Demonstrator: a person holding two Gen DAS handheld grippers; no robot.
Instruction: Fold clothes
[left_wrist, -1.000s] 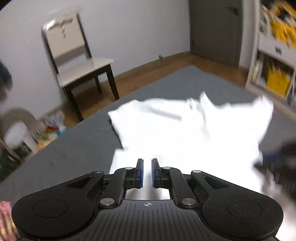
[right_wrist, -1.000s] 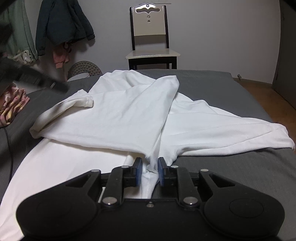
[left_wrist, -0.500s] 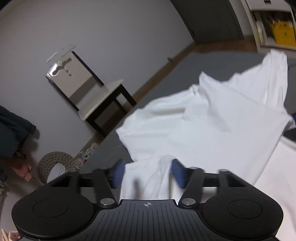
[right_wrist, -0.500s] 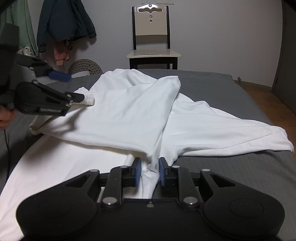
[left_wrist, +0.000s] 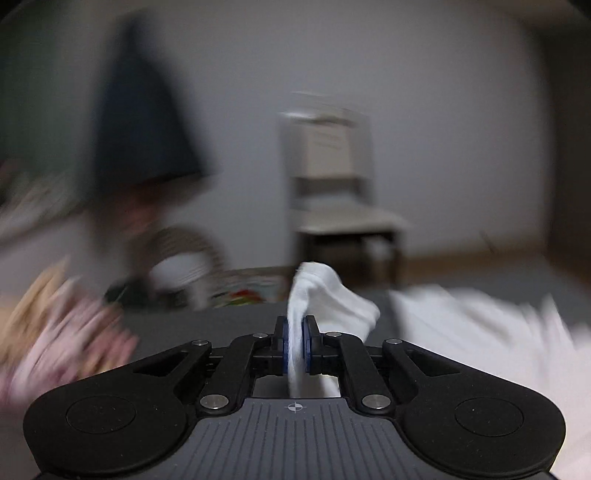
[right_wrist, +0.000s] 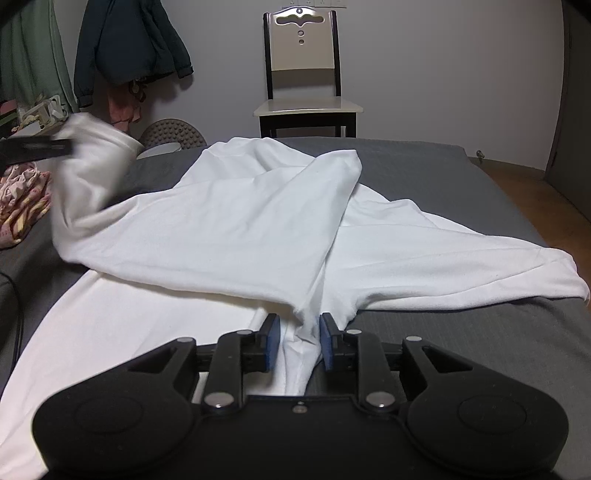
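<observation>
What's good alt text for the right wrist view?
White garment spread on a grey bed, a fold of it between the right gripper's parted fingers. At far left the left gripper lifts a sleeve end; a chair stands behind.

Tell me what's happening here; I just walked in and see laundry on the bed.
A person is folding a white shirt spread on a grey bed, using a handheld claw in each hand. The left claw is shut on a sleeve cuff and lifts it at the left side. The right claw straddles a bunched part of the shirt, with gaps either side.
</observation>
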